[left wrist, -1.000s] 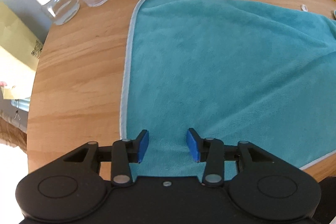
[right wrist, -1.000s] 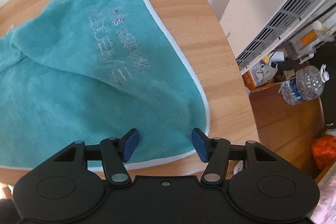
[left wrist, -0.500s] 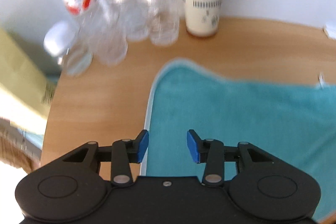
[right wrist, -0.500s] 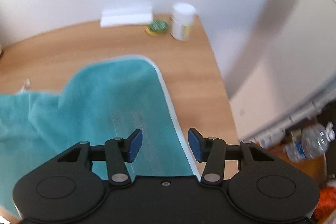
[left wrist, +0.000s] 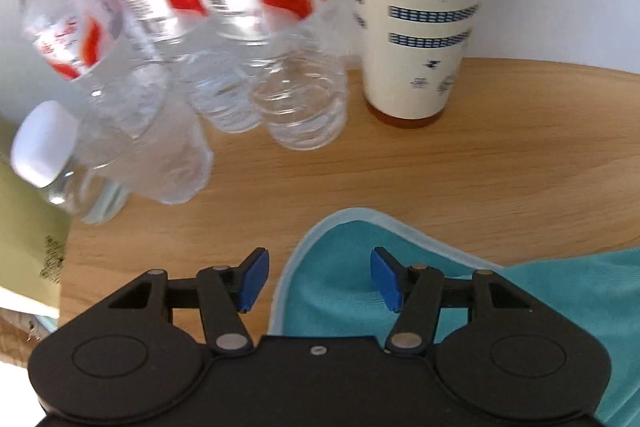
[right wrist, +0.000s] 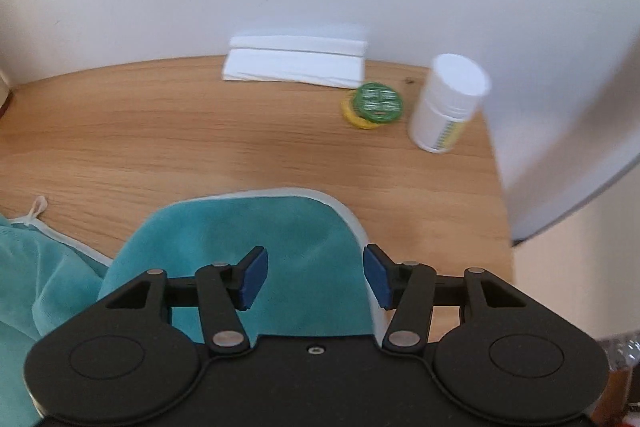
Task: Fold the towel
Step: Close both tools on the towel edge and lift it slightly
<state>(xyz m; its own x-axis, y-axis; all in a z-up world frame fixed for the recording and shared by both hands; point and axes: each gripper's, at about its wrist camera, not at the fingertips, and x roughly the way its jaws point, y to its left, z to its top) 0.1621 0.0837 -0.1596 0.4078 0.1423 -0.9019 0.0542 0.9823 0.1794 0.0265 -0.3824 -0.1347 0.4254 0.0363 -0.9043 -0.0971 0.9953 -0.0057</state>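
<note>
A teal towel (left wrist: 340, 267) with a pale hem lies on the round wooden table (left wrist: 500, 155). Its far left corner shows in the left wrist view, right in front of my left gripper (left wrist: 318, 277), which is open with the corner's edge between its blue pads and nothing held. In the right wrist view the towel's (right wrist: 248, 231) far right corner lies under my right gripper (right wrist: 314, 277), which is also open and empty. A small hanging loop (right wrist: 38, 207) pokes from the towel's far edge at the left.
Several clear plastic bottles (left wrist: 224, 39) and a patterned cup (left wrist: 420, 19) stand at the table's back left. A lidded glass jar (left wrist: 52, 155) sits leftmost. At the back right lie folded white paper (right wrist: 296, 61), a green lid (right wrist: 378, 101) and a white pill bottle (right wrist: 446, 103). The wall is close behind.
Both grippers have travelled from the towel's near edge to its far corners and tilted up toward the wall. Both stayed open.
</note>
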